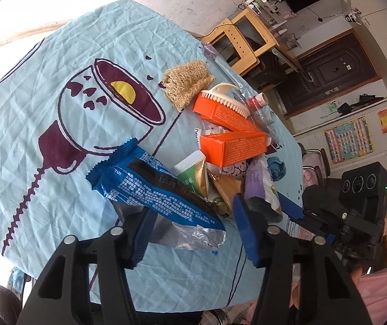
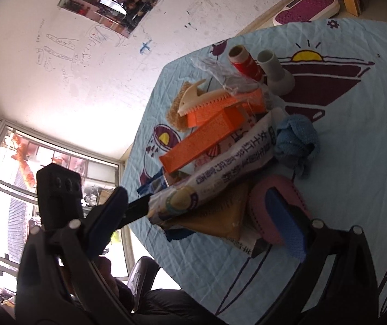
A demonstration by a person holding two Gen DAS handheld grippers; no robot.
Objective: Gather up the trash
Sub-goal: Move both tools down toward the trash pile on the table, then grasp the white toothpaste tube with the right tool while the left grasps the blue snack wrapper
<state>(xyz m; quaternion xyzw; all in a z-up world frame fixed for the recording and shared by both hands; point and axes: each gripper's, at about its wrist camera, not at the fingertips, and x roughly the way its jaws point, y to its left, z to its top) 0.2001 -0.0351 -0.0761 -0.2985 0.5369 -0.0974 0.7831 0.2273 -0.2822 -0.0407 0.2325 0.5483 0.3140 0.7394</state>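
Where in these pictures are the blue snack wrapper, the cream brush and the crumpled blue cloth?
blue snack wrapper [image 1: 150, 187]: left wrist view, middle of its printed back.
cream brush [image 1: 227, 97]: left wrist view, on its curved top, above the bristles.
crumpled blue cloth [image 2: 296, 140]: right wrist view, centre of the bunched fabric.

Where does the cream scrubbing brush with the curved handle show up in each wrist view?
Left wrist view: the cream brush sits upper centre-right, resting on the farther orange box, right of the loofah pad.
Right wrist view: the cream brush is at centre, upper half, again on top of the orange boxes, loofah pad behind it.
Shared landmark: the red roll.
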